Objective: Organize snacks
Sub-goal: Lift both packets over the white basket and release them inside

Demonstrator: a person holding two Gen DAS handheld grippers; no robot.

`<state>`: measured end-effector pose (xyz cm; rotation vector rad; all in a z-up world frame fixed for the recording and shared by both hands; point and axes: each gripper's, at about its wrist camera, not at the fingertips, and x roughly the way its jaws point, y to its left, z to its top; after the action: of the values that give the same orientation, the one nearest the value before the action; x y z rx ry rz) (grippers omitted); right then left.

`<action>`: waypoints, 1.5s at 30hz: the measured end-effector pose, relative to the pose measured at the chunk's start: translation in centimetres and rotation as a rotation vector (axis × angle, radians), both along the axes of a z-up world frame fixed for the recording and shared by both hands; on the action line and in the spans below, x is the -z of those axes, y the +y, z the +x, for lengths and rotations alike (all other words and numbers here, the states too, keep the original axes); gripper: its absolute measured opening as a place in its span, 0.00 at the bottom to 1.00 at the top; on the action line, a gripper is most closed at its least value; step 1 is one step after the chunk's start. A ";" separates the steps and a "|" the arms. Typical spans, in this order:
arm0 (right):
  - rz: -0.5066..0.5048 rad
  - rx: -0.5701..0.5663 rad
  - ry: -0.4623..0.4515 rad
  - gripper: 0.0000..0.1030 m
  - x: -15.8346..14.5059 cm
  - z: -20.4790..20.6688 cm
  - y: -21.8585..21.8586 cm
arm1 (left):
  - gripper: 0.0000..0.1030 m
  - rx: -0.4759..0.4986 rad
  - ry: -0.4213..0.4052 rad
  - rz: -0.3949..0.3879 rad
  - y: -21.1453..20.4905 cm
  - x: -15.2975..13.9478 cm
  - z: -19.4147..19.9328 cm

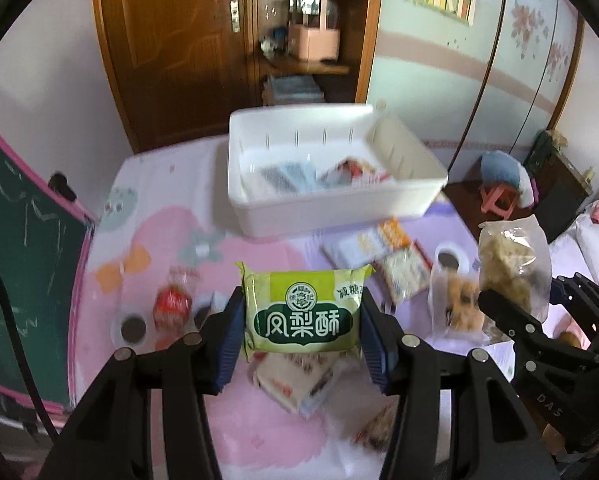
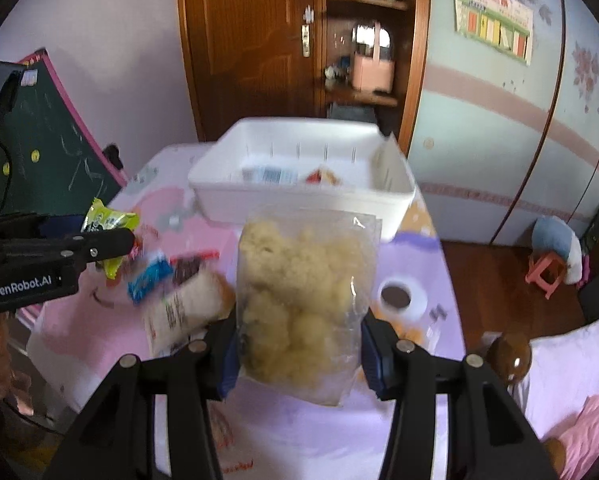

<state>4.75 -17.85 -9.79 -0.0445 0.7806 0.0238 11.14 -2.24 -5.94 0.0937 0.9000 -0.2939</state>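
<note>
my left gripper (image 1: 302,332): clamped on green pastry pack (image 1: 301,312)
my right gripper (image 2: 299,344): clamped on clear puffed-snack bag (image 2: 305,296)
white bin (image 1: 259,216): straight ahead beyond both jaws, neither clearly nearer

Left gripper (image 1: 301,316) jaws clamped on load, raised; right gripper (image 2: 299,332) likewise, alongside.

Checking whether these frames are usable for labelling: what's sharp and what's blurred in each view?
Left wrist view: the green packet in the left gripper is sharp, the white bin and loose table snacks smeared. Right wrist view: the clear bag in the right gripper is fairly sharp, table snacks blurred; both views bow at the edges.
</note>
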 end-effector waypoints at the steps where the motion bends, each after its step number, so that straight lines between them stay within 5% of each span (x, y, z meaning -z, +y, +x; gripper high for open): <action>1: 0.004 0.000 -0.024 0.48 -0.9 0.5 -0.2 | 0.50 0.000 -0.010 -0.003 -0.2 -0.5 0.4; 13: 0.033 0.030 -0.172 0.48 -7.7 6.1 -2.3 | 0.50 0.009 -0.140 -0.001 -2.7 -7.3 6.7; 26: 0.019 0.105 -0.259 0.48 -11.8 14.3 -4.1 | 0.50 -0.048 -0.192 -0.007 -4.5 -10.8 15.2; 37: -0.007 0.108 -0.048 0.48 -5.5 21.7 -3.8 | 0.50 -0.088 -0.036 0.018 -5.8 -4.6 23.8; 45: -0.011 0.063 0.100 0.49 -0.3 23.5 -2.6 | 0.52 -0.085 0.014 0.076 -6.8 -1.2 25.3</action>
<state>28.27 -20.40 -9.49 -0.0291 0.8818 -0.0381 36.46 -9.02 -4.77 0.1237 0.9271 -0.1812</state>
